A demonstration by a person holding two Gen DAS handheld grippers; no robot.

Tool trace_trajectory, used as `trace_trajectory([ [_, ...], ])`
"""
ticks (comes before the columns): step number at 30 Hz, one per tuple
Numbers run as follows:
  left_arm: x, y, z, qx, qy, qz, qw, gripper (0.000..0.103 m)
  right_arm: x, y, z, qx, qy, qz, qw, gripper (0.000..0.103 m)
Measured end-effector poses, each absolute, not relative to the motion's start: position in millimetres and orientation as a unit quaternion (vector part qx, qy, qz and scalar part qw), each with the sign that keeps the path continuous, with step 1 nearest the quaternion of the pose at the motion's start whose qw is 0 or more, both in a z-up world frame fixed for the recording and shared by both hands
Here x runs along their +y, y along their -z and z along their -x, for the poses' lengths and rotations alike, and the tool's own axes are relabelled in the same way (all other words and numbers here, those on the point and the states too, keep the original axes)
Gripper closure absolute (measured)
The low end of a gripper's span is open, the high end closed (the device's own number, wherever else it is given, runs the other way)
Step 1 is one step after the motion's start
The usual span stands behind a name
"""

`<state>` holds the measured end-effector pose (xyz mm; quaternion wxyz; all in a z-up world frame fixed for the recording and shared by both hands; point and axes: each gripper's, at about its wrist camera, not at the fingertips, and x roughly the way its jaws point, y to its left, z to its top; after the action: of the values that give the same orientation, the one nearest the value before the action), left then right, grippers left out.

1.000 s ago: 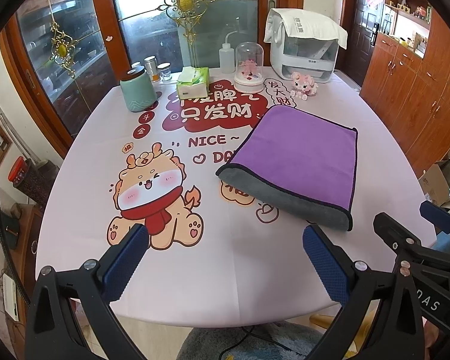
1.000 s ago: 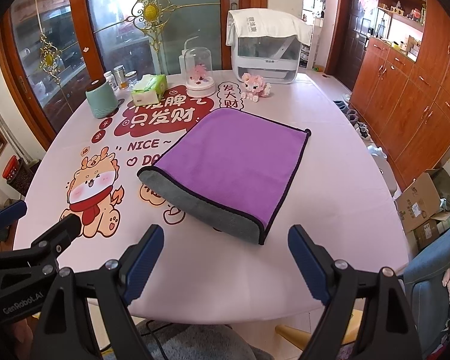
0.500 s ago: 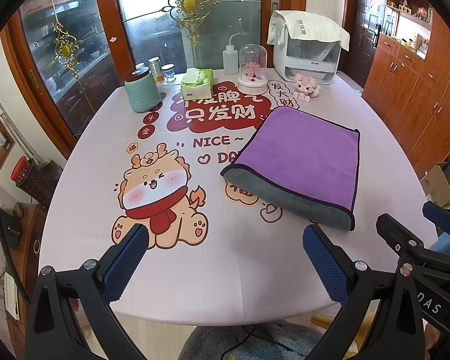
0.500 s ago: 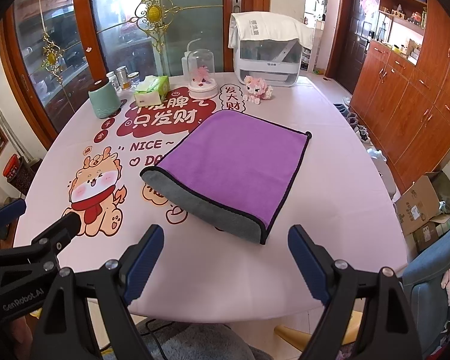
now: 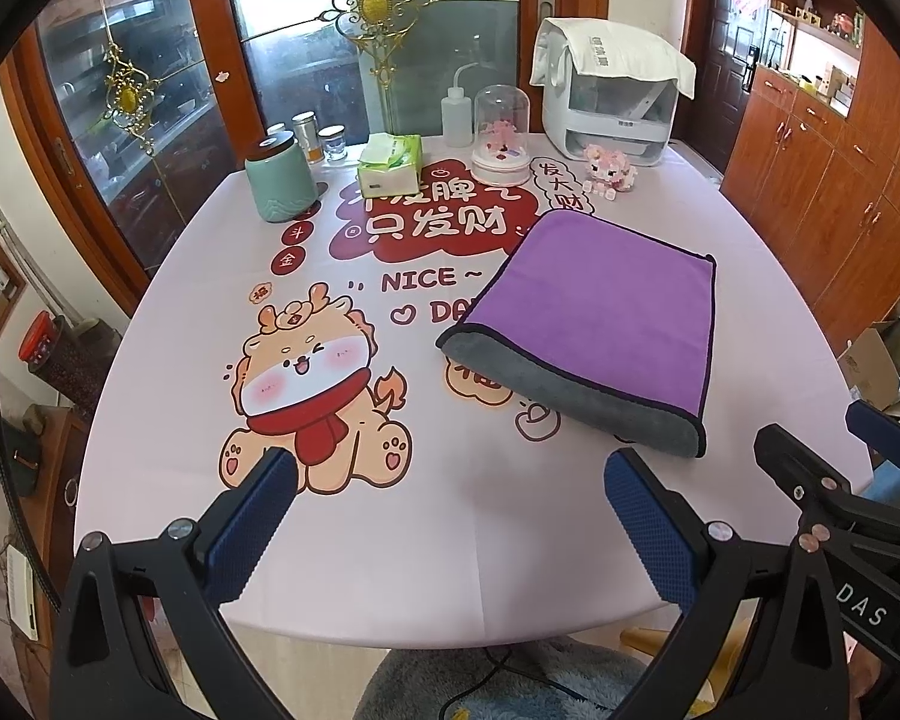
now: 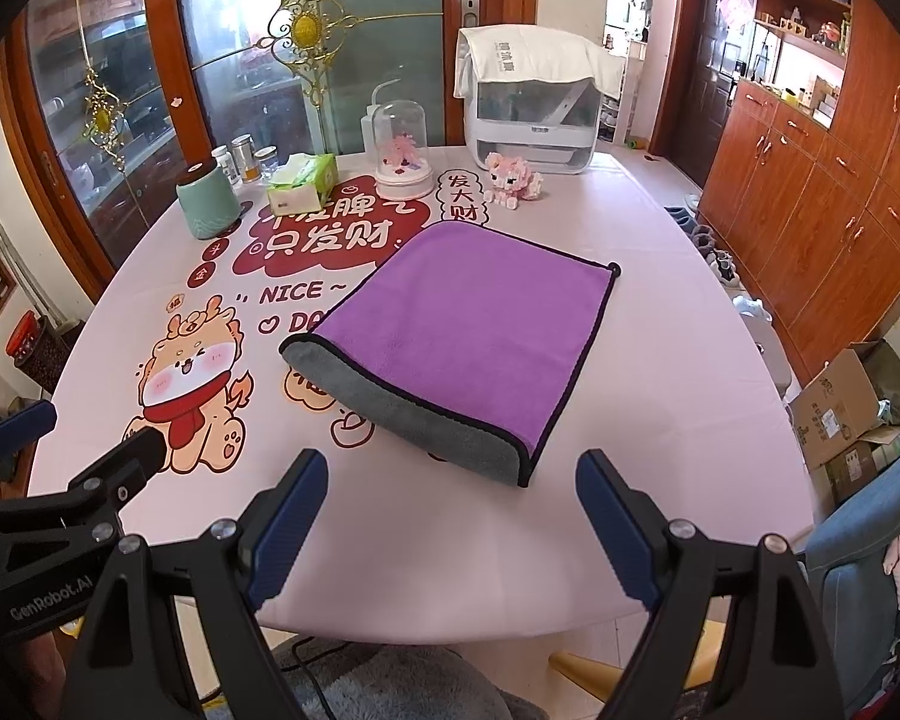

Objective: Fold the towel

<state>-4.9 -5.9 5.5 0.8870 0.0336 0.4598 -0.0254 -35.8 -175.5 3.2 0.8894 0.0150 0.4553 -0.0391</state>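
Note:
A purple towel [image 5: 606, 312] with a grey underside lies folded on the pink printed tablecloth [image 5: 390, 540], its grey fold edge nearest me. It also shows in the right wrist view [image 6: 480, 324]. My left gripper [image 5: 450, 516] is open and empty, held above the table's near edge, left of the towel. My right gripper [image 6: 450, 510] is open and empty, just in front of the towel's near edge. Each gripper shows at the edge of the other's view.
At the table's far side stand a green canister [image 5: 279, 183], a tissue pack [image 5: 390, 165], a squeeze bottle [image 5: 457, 120], a glass dome [image 5: 501, 135], a pink toy [image 5: 612, 168] and a white appliance [image 5: 612, 96]. Wooden cabinets [image 6: 810, 180] line the right; cardboard boxes [image 6: 840, 414] sit on the floor.
Both grippers have drawn back and risen slightly from the table; the towel lies as before. Both stay open.

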Motion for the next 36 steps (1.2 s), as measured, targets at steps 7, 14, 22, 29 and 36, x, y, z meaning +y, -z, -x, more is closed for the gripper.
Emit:
trace_trajectory([
  [7, -9, -6, 6, 0.460, 0.029, -0.035, 0.887, 0.002, -179, -5, 38, 0.453, 0.041, -0.018, 0.890, 0.017],
  [14, -13, -7, 2, 0.462, 0.032, -0.039, 0.886, 0.002, -186, -6, 35, 0.454, 0.044, -0.024, 0.890, 0.017],
  [22, -18, -7, -4, 0.464, 0.038, -0.046, 0.884, 0.002, -193, -4, 31, 0.456, 0.048, -0.032, 0.888, 0.017],
  [29, -25, -11, -15, 0.449, 0.051, -0.066, 0.890, 0.002, -197, -1, 26, 0.460, 0.049, -0.038, 0.886, 0.017],
  [36, -36, -4, -41, 0.434, 0.095, -0.117, 0.888, 0.004, -209, 10, 15, 0.470, 0.063, -0.055, 0.879, 0.017],
])
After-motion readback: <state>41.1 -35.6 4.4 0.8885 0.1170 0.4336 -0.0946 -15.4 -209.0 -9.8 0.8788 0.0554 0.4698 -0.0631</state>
